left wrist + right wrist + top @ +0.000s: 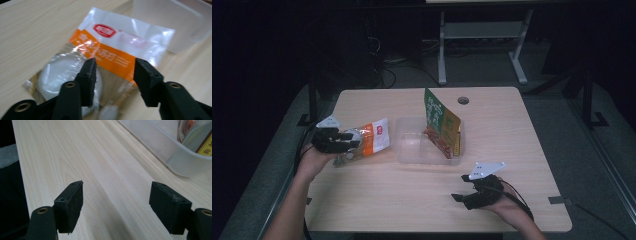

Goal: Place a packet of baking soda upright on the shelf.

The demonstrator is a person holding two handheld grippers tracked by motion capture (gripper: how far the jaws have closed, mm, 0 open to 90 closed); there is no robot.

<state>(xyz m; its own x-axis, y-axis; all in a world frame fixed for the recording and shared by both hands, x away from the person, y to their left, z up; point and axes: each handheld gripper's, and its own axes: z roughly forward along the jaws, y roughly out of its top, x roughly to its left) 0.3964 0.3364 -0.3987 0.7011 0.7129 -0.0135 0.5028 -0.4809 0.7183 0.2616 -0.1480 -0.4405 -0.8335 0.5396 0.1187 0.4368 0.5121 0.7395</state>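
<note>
The left gripper point(343, 139) holds an orange-and-white packet point(368, 141) at the counter's point(512, 130) left side. The left gripper view shows its jaws closed on the clear near end of the packet point(110, 62), beside the round white piece inside. The packet's long axis runs out from the jaws toward the tub point(409, 150), so its printed end leads and the tub's left wall lies just beyond it.

The tub sits mid-counter and already holds a green-and-yellow bag point(441, 127) standing on edge against its right side, which leaves the left half free.

The right gripper point(462, 197) rests low at the near right, its jaws spread wide over bare wood with nothing between them. The left hand is plainly the nearer one, so the coming move is probably a short carry rightward, dropping the packet into the tub's free half.
</note>
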